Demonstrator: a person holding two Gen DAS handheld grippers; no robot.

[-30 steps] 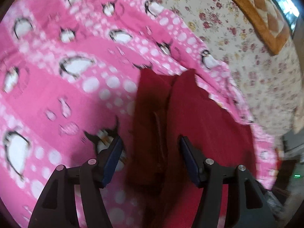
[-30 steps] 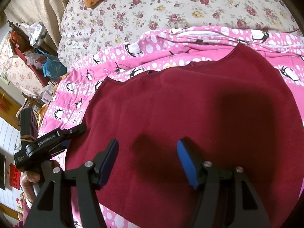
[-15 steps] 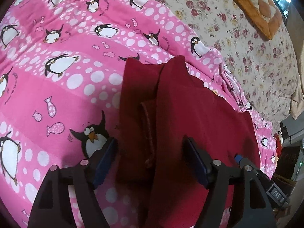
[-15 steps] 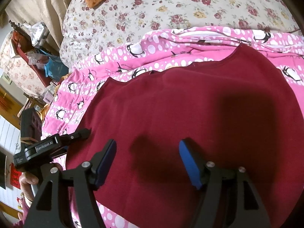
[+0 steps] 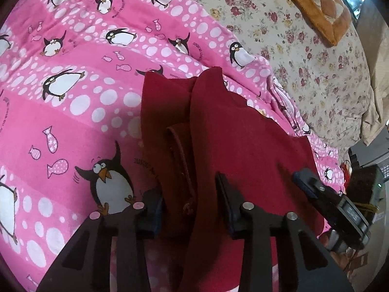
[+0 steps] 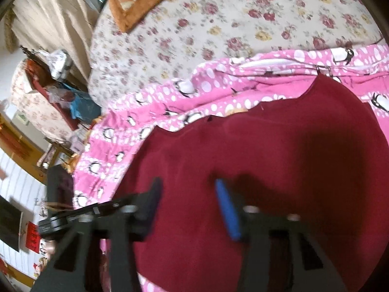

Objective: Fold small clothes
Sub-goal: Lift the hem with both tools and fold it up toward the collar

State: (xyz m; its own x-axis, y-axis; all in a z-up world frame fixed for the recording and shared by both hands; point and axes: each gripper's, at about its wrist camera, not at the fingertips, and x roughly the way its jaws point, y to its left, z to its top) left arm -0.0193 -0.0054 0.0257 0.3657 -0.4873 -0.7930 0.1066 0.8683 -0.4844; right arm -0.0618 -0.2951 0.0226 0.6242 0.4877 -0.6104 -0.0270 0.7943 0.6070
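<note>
A dark red garment (image 5: 245,146) lies spread on a pink penguin-print blanket (image 5: 73,102) that covers part of a bed with a floral sheet (image 5: 304,56). In the left wrist view the left gripper (image 5: 188,209) has its fingers parted around a folded, bunched edge of the garment, with a hemmed strip running between them; whether the pads actually touch the cloth cannot be told. The right gripper (image 5: 316,192) shows at the right, over the garment's far side. In the right wrist view, which is blurred, the right gripper (image 6: 187,204) hovers with its fingers spread apart above the flat middle of the garment (image 6: 267,150), holding nothing. An orange-bordered quilt (image 6: 136,4) lies at the far edge of the bed.
</note>
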